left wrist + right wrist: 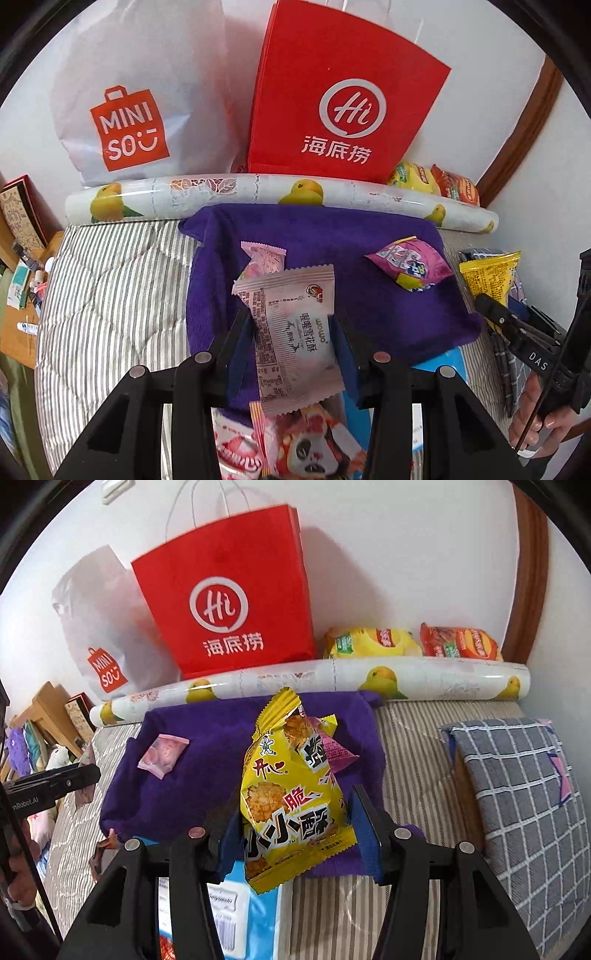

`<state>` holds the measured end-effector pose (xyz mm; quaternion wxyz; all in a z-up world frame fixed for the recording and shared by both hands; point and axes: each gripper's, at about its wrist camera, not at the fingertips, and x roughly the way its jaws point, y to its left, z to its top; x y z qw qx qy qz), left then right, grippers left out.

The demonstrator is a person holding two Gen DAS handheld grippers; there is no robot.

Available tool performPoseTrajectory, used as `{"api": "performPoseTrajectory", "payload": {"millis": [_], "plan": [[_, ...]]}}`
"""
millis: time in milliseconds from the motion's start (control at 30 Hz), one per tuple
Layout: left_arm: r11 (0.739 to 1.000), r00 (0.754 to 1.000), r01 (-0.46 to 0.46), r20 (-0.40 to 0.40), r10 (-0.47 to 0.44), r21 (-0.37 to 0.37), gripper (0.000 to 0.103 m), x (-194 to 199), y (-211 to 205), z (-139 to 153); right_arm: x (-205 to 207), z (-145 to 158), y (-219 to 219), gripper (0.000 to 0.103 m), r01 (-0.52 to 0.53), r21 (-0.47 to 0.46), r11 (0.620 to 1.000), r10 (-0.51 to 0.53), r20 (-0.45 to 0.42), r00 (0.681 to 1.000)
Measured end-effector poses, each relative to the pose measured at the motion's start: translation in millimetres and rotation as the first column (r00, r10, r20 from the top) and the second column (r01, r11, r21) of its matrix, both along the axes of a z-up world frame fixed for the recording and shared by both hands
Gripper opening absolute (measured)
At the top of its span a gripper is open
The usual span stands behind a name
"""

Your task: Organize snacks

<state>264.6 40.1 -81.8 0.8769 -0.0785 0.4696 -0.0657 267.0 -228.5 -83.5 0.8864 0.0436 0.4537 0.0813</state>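
Glossy plastic yellow snack packet (295,805), fuzzy matt purple cloth (207,775)

Left gripper (293,325) and right gripper (293,812) — fingers clamped, both loaded.

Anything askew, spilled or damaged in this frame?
Nothing damaged or spilled. The left gripper holds a pale pink packet with its print upside down; the right gripper holds a yellow snack bag.

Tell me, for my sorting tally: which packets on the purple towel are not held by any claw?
Two: the small pink packet and the magenta packet both lie loose on the purple towel.
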Motion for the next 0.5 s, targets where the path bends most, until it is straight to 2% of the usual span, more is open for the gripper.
{"api": "performPoseTrajectory", "payload": {"millis": [133, 267, 500], "plan": [[1.0, 1.0, 0.0, -0.019, 0.0, 0.0, 0.041, 15.1, -0.6, -8.1, 13.1, -13.6, 1.2, 0.054, -0.013, -0.008, 1.0, 0.013, -0.016, 1.0], [1.0, 0.999, 0.008, -0.041, -0.008, -0.007, 0.041, 27.9, -2.4, -17.5, 26.1, -26.9, -0.4, 0.054, -0.032, 0.029, 0.999, 0.033, -0.042, 0.999], [1.0, 0.995, 0.008, -0.098, -0.005, 0.027, 0.041, 44.3, -5.0, -43.6, 36.0, -45.8, -0.9, 0.054, -0.042, 0.028, 0.999, 0.044, -0.063, 0.997]]}}
